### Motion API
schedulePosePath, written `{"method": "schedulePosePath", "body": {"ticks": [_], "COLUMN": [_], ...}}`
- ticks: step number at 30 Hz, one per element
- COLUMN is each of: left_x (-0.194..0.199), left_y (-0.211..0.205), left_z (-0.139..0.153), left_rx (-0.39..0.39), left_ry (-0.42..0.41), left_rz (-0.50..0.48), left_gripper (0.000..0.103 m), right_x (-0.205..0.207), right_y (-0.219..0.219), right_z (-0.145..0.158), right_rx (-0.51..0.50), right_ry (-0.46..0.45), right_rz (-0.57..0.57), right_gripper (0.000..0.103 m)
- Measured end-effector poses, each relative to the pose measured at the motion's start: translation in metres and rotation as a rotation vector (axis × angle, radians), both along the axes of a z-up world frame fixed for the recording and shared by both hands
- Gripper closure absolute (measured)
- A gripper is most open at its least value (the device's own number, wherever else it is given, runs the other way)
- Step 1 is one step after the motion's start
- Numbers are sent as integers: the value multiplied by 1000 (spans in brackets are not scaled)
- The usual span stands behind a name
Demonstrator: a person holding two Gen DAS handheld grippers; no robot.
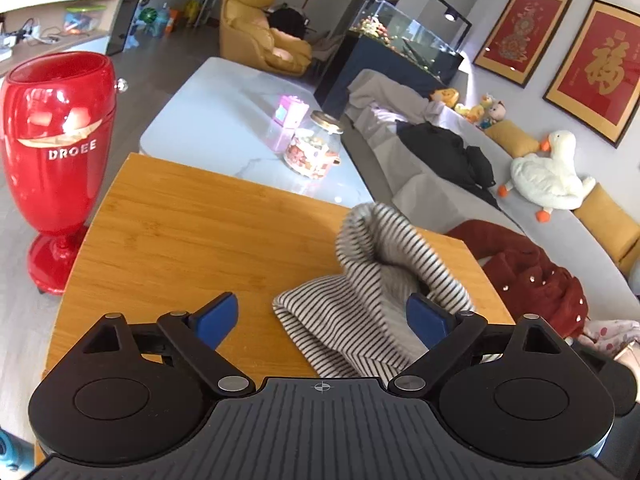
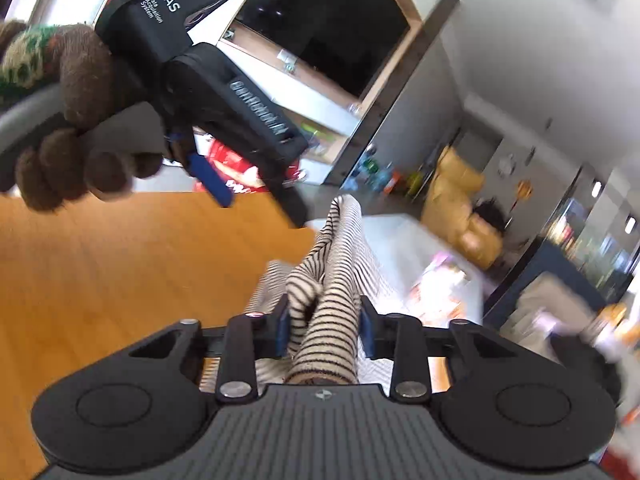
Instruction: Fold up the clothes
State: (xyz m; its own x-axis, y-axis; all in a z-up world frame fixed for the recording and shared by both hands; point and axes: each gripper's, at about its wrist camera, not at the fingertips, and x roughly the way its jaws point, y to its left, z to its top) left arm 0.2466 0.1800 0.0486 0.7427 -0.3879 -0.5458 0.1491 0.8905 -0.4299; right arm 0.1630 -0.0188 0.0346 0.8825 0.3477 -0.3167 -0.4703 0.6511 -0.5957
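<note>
A black-and-white striped garment [image 1: 360,312] lies bunched on the right part of the wooden table [image 1: 180,232]. My left gripper [image 1: 322,318] is open just above the table, its right pad against the garment's fold and its left pad over bare wood. My right gripper [image 2: 324,326] is shut on a bunched fold of the striped garment [image 2: 328,320] and lifts it above the table [image 2: 120,272]. In the right wrist view the left gripper [image 2: 212,178] shows at upper left, held by a hand in a brown glove [image 2: 80,120].
A red goblet-shaped vase [image 1: 56,152] stands at the table's left edge. A white marble table [image 1: 240,128] with a glass jar [image 1: 314,148] lies beyond. A grey sofa [image 1: 560,256] at right holds a red garment [image 1: 532,276], black clothes and a plush goose.
</note>
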Motion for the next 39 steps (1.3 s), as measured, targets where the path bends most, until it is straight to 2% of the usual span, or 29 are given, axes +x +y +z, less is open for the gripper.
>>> {"method": "schedulePosePath", "body": {"ticks": [2,6,8,10,13,15,16,18,21,24,27,29,31,33,35,37,39], "left_x": [0,2,3,6,17,30,36,49,58,60,60,60,59,59,59,59,58], "left_y": [0,-9,-16,-29,-49,-57,-61,-63,-59,-57,-58,-58,-57,-56,-56,-57,-57], "left_z": [6,25,34,39,35,21,14,-5,-21,-23,-25,-26,-26,-27,-27,-27,-27], "left_rx": [4,-35,-72,-107,-138,-116,-101,-51,-30,-29,-13,-10,-9,-7,-1,4,9], "left_ry": [-15,-75,-109,-126,-118,-76,-53,-3,14,9,4,1,3,6,3,0,-3], "left_rz": [-4,-26,-59,-118,-189,-190,-187,-160,-148,-154,-158,-161,-163,-165,-166,-168,-169], "left_gripper": [8,8,10,11,14,15,18,24,24,23,23,23,23,23,22,22,21], "right_x": [-1,-3,-9,-9,-5,-1,1,5,14,31,55,75,84,79,80,81,84], "right_y": [1,13,24,33,37,32,27,12,-15,-42,-61,-64,-61,-67,-74,-84,-98], "right_z": [-1,-28,-46,-53,-45,-34,-25,-5,27,47,38,16,-10,-22,-23,-25,-30], "right_rx": [-80,-181,-215,-237,-194,-145,-102,5,184,349,482,485,427,486,527,581,657], "right_ry": [-27,65,30,-4,32,72,111,185,254,289,371,459,521,512,543,611,717], "right_rz": [26,100,101,89,81,91,107,132,134,89,-38,-114,-183,-202,-228,-261,-286], "right_gripper": [74,73,71,70,70,64,60,28,2,0,0,0,0,0,0,0,0]}}
